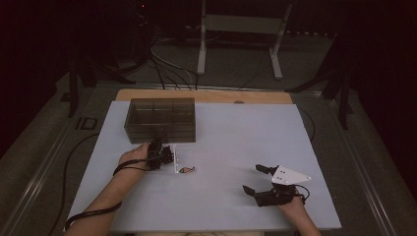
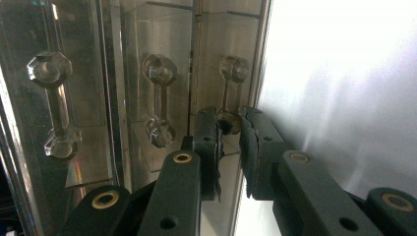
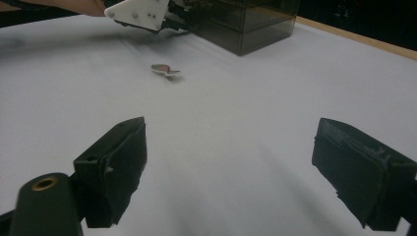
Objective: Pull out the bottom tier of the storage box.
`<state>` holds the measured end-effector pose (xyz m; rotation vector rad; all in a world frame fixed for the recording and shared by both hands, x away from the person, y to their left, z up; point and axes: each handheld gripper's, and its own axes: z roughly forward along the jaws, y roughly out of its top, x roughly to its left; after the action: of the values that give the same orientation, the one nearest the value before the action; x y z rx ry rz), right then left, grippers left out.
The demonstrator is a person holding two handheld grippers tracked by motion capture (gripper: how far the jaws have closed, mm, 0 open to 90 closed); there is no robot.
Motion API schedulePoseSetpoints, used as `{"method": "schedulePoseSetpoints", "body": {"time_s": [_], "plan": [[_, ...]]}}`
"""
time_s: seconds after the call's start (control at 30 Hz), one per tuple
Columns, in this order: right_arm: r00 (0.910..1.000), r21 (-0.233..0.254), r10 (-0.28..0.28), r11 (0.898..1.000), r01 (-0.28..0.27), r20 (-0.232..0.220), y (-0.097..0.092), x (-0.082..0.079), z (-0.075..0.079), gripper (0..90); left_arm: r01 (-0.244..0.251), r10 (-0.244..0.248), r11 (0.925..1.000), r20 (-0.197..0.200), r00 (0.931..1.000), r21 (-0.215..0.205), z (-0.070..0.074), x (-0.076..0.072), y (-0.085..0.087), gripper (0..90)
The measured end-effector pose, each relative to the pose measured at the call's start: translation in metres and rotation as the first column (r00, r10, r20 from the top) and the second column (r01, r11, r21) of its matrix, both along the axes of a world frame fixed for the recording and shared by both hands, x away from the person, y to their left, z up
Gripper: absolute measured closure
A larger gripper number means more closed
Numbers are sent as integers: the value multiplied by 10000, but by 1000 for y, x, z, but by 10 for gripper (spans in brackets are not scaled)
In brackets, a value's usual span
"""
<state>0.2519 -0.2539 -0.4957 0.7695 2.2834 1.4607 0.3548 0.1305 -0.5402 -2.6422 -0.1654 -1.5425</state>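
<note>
A smoky clear drawer box (image 1: 160, 118) stands at the back left of the white table (image 1: 231, 132). My left gripper (image 1: 159, 144) is at the box's front. In the left gripper view, the drawer fronts carry three crystal bar handles. My left gripper (image 2: 228, 123) is shut on the lower knob of the rightmost handle (image 2: 233, 69). My right gripper (image 1: 252, 178) rests near the front right of the table with its jaws wide apart and nothing between them. In its own view the right gripper (image 3: 231, 142) faces the box (image 3: 246, 24) across bare table.
A small flat red and green piece (image 1: 187, 170) lies on the table just right of my left hand, also seen as the small piece (image 3: 164, 70). Cables and a stand's legs (image 1: 275, 54) are on the floor beyond the table's wooden far edge (image 1: 206, 96).
</note>
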Motion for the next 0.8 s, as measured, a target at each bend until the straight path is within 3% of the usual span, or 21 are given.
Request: {"method": "schedulePoseSetpoints", "body": {"time_s": [0.37, 0.8], "plan": [[10000, 58, -68, 10000, 69, -17, 0, 0, 0, 133, -35, 36, 9999, -53, 10000, 152, 4, 0, -2, 790], [9999, 125, -124, 9998, 124, -23, -1, 1, 0, 133, 4, -3, 9999, -44, 10000, 157, 4, -11, -4, 791]]}}
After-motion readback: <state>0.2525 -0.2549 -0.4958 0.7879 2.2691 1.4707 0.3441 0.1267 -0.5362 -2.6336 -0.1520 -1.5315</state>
